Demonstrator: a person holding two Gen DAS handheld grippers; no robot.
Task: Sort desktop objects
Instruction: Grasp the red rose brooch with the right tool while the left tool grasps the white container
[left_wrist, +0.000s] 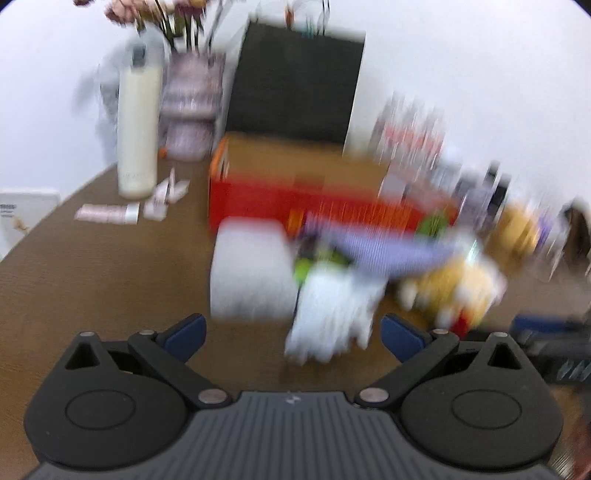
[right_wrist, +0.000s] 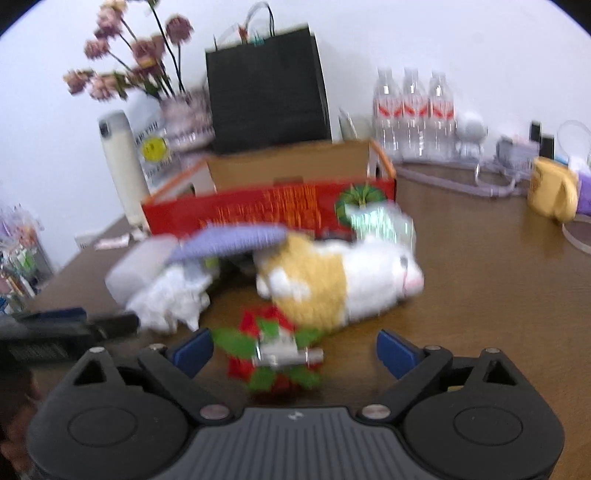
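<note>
Brown wood-grain covers the bench (right_wrist: 480, 280), which carries a clutter of things. At the back a black paper bag (right_wrist: 266, 88) stands behind a red cardboard box (right_wrist: 258, 210) with its flaps open. In front of the box lies a white and yellow plush toy (right_wrist: 332, 284) on its side, and left of it a purple flat piece (right_wrist: 229, 240) rests over a white block (right_wrist: 136, 266) and crumpled white paper (right_wrist: 166, 302). A cream bottle (right_wrist: 122, 162) stands upright at far left, beside a vase of pink flowers (right_wrist: 122, 62).

The right hand-held gripper (right_wrist: 295, 349) has its blue pads spread wide, and a small red and green ornament (right_wrist: 273, 350) lies on the bench between them, not pinched. The left hand-held gripper (left_wrist: 293, 338) is likewise spread wide and grips nothing; the crumpled paper sits just ahead of it.
</note>
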